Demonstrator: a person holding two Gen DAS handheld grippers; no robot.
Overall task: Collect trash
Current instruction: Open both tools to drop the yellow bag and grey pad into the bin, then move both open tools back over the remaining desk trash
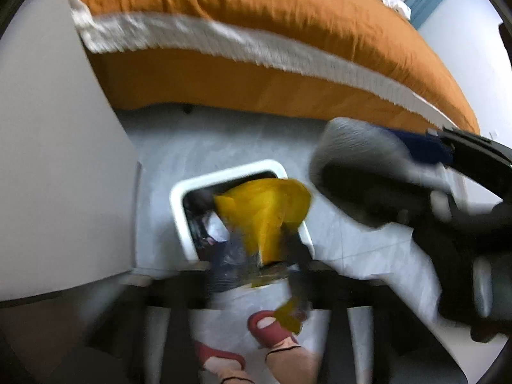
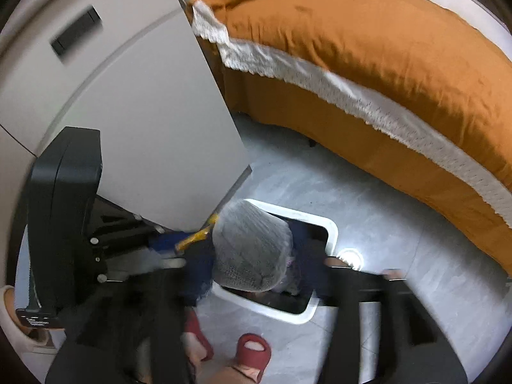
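Observation:
A white-rimmed trash bin (image 1: 179, 198) stands on the grey floor, also in the right wrist view (image 2: 332, 228). My left gripper (image 1: 256, 265) is shut on a yellow plastic wrapper (image 1: 265, 211) and holds it over the bin's opening. My right gripper (image 2: 272, 288) carries a grey and navy knitted sock (image 2: 252, 249) over the bin; how its fingers stand on it is blurred. That sock also shows at the right of the left wrist view (image 1: 361, 150). The bin holds dark trash.
An orange-covered bed (image 1: 256, 32) with a white lace band runs behind the bin. A pale cabinet (image 2: 144, 112) stands on the left. The person's feet in red slippers (image 2: 252, 348) are just in front of the bin.

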